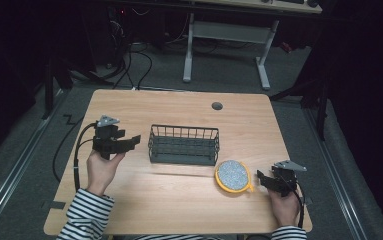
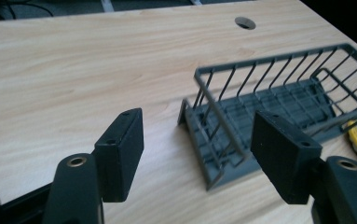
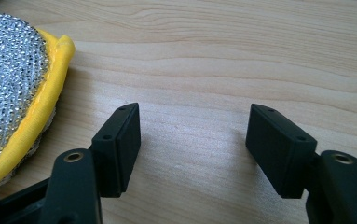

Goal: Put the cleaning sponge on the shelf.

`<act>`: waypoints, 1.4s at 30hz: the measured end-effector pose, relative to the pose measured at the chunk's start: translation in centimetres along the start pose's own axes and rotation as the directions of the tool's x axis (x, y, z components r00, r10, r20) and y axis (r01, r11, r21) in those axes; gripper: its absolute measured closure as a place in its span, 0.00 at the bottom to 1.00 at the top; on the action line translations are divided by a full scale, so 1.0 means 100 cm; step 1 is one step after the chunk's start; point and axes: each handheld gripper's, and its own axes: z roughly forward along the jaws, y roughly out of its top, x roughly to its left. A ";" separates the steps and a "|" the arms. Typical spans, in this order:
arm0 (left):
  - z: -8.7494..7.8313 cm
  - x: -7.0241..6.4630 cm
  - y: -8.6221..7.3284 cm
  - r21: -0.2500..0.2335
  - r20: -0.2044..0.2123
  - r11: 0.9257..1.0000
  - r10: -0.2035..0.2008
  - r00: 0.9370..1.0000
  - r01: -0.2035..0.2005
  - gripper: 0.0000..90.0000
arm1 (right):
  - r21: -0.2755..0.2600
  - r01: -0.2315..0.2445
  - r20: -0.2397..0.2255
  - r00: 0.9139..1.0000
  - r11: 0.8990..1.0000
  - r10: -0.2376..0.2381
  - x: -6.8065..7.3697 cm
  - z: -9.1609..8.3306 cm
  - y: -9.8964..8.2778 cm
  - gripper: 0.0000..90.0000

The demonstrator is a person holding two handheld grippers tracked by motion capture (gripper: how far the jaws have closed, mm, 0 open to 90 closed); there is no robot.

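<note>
Overhead forward-down view; two close views sharing the basket (image 1: 184, 145) end.

**Basket and scrubber on the table**

The basket (image 1: 184, 145), dark wire and rectangular, stands upright and empty mid-table. Just beside its near right corner lies the scrubber (image 1: 233, 175), a flat round pad with a silvery mesh face and a yellow rim.
</note>
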 end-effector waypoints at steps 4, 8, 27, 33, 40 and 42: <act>-0.008 0.007 -0.027 -0.008 -0.041 1.000 -0.017 0.999 0.017 0.40 | -0.003 -0.005 0.003 1.000 1.000 0.005 0.000 0.000 0.000 0.42; -0.011 0.013 -0.046 -0.022 -0.038 0.998 -0.060 0.998 0.059 0.40 | -0.003 -0.005 0.004 1.000 1.000 0.005 0.000 0.000 0.000 0.42; 0.038 0.011 -0.102 0.084 -0.045 0.994 -0.072 0.996 0.075 0.38 | 0.000 0.006 -0.026 1.000 1.000 -0.006 -0.001 -0.001 0.000 0.40; 0.046 0.011 -0.107 0.077 -0.072 0.994 -0.077 0.994 0.082 0.38 | 0.001 0.002 -0.022 1.000 1.000 -0.002 0.000 -0.001 0.000 0.40; 0.050 0.007 -0.109 0.059 -0.129 0.998 -0.029 0.991 0.037 0.36 | 0.015 -0.011 -0.034 0.999 1.000 0.012 -0.002 -0.002 0.001 0.41; 0.052 0.002 -0.113 0.044 -0.165 0.999 0.021 0.986 -0.014 0.36 | 0.023 -0.027 -0.052 0.998 0.999 0.029 -0.003 -0.003 0.002 0.41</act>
